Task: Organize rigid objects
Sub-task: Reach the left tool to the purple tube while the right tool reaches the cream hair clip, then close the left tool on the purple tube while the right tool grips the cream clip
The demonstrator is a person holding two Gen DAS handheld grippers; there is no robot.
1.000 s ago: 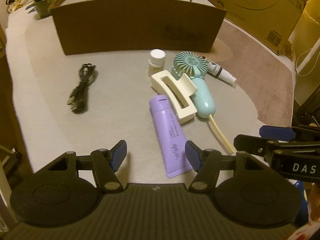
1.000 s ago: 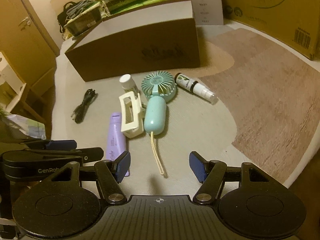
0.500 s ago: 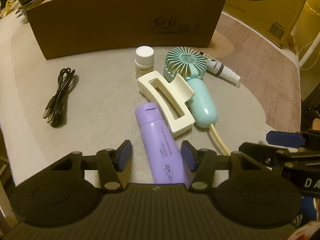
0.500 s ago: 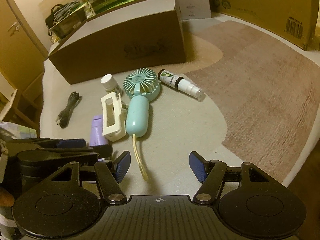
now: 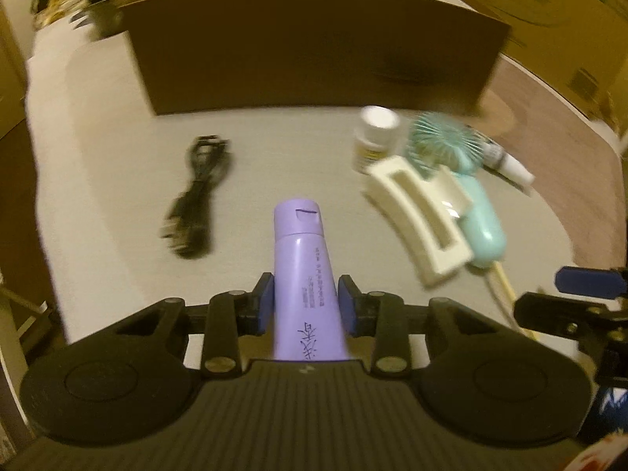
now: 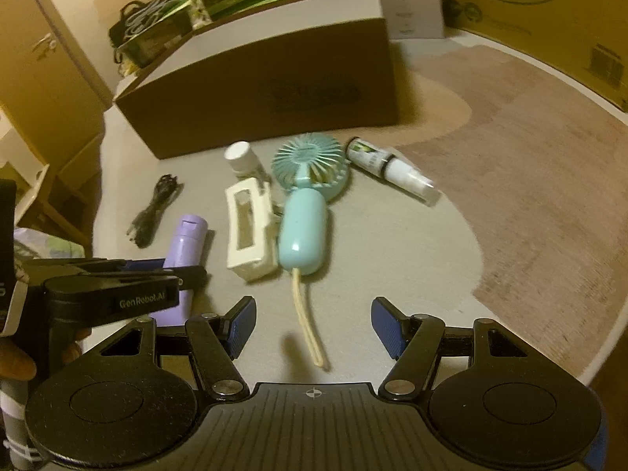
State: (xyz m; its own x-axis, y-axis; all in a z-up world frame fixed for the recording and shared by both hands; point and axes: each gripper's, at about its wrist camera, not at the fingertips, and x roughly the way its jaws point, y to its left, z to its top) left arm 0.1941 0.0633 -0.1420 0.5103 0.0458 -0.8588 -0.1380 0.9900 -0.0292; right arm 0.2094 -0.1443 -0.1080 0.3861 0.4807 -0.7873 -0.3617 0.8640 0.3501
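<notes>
Lilac plastic tube [image 5: 305, 274] is being taken as the first item: it is lying on the grey mat [image 5: 117, 180], cap pointing toward the brown cardboard box [image 5: 314, 66], and its body is being bracketed by the left gripper [image 5: 305, 306]. Jaws are closing at this moment; the blue pads [image 5: 263, 303] are seen flush against both sides of the tube, so contact is being made, though a firm grip is not yet being confirmed. Right gripper [image 6: 314, 327] is being held half open above the mat with nothing between its pads; only the fan's cream strap [image 6: 308, 329] is lying below it.

Remaining items are being left untouched: black cable [image 5: 196, 200], cream hair claw [image 5: 420, 219], teal hand fan [image 5: 459, 180], white-capped bottle [image 5: 373, 133], spray bottle [image 6: 392, 174].

Step judged: pick-up of the tube, early in the task. Next move is judged to call for the squeeze being finished, then a clean lift and a carry toward the box, presumably the destination.
</notes>
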